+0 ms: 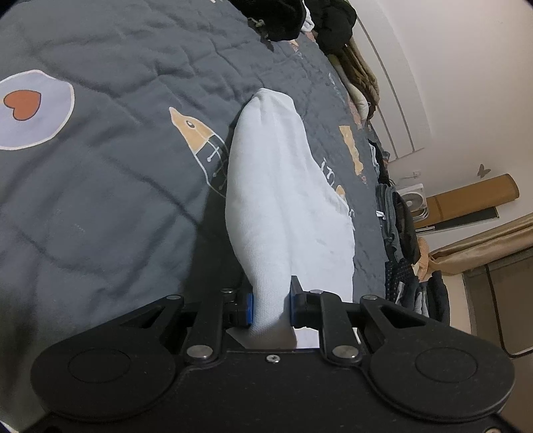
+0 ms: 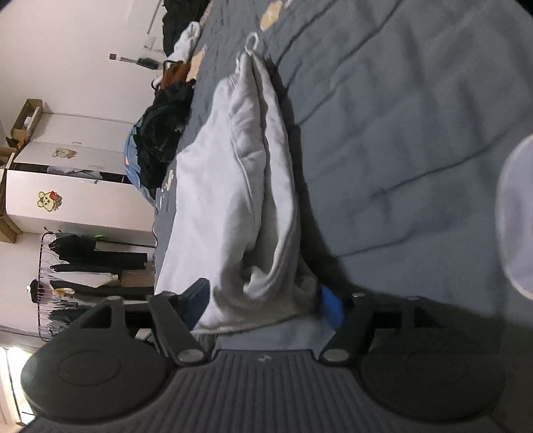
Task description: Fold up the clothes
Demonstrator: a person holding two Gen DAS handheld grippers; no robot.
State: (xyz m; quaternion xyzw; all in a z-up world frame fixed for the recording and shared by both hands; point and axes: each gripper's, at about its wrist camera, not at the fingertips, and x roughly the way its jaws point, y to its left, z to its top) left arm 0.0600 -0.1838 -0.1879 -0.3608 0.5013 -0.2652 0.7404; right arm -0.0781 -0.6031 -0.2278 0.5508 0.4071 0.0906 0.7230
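A white garment hangs stretched above a dark grey quilted bedspread. My left gripper is shut on a narrow bunched end of it, blue pads on either side. In the right wrist view the same white garment shows thicker folds and a drawstring loop at its far end. My right gripper is closed around a thick bunch of that cloth, with the blue pads pressed against it. The bedspread lies behind.
Dark clothes are piled along the bed's far edge and more hang down its side. In the right wrist view a pile of dark clothes and jeans lies by the bed, with a white wardrobe and a clothes rack beyond.
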